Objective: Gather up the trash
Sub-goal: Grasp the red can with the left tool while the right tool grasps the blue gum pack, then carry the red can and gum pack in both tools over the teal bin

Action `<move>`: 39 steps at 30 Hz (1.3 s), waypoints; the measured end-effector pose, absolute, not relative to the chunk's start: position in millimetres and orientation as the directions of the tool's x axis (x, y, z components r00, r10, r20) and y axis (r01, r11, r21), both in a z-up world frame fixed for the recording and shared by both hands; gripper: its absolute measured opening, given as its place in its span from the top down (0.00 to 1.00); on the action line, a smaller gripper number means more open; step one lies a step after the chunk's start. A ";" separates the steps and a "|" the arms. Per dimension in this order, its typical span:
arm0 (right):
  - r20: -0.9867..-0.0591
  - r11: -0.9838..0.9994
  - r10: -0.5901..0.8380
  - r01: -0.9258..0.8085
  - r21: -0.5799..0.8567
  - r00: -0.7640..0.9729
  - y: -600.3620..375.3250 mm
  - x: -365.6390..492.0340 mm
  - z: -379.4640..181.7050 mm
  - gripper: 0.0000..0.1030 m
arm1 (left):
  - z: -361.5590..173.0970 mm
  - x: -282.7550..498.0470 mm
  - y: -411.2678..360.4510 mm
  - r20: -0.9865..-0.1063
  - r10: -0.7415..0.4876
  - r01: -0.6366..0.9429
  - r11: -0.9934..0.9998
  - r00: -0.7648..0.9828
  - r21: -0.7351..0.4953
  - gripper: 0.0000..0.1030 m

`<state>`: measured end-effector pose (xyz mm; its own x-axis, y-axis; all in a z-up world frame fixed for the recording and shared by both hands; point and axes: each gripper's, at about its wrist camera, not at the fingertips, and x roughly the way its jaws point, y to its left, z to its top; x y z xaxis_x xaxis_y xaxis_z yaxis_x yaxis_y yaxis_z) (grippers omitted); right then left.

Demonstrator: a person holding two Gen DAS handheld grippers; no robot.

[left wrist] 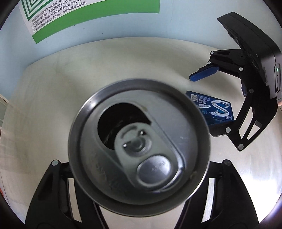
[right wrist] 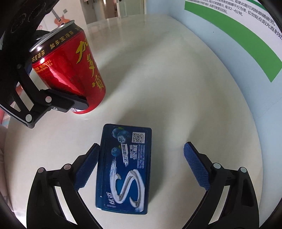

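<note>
On the white table (right wrist: 167, 74), the blue gum box (right wrist: 123, 169) lies lengthwise between the right gripper's (right wrist: 141, 167) unclenched jaws, nearer its left pad, while the left gripper (right wrist: 58, 98) straddles the red can (right wrist: 70, 67) beside the box

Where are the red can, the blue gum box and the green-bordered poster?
red can (right wrist: 70, 70): right wrist view, on its red side wall.
blue gum box (right wrist: 125, 167): right wrist view, on its printed top face.
green-bordered poster (left wrist: 98, 15): left wrist view, on its green border.
</note>
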<state>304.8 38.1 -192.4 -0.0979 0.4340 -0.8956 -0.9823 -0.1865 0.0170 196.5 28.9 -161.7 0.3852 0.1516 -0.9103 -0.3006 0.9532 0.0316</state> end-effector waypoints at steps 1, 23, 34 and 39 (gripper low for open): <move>-0.889 -0.179 0.447 -0.984 0.017 -0.097 36.4 305.8 -190.5 0.23 | -161.5 196.7 29.8 -0.910 0.153 -0.303 0.952 0.385 0.032 0.39; -0.838 0.166 0.546 -0.982 0.094 0.012 -48.0 318.4 -138.2 0.47 | -126.1 184.4 -0.6 -0.895 0.143 -0.216 0.975 0.421 0.054 0.40; -0.766 0.293 0.630 -0.952 0.086 0.125 -103.1 306.2 -78.1 0.48 | -89.6 176.3 -36.9 -0.873 0.141 -0.132 0.987 0.466 0.090 0.40; -0.741 0.351 0.647 -0.933 0.079 0.181 -124.8 298.1 -65.9 0.48 | -87.6 179.9 -56.3 -0.865 0.120 -0.072 0.993 0.487 0.097 0.40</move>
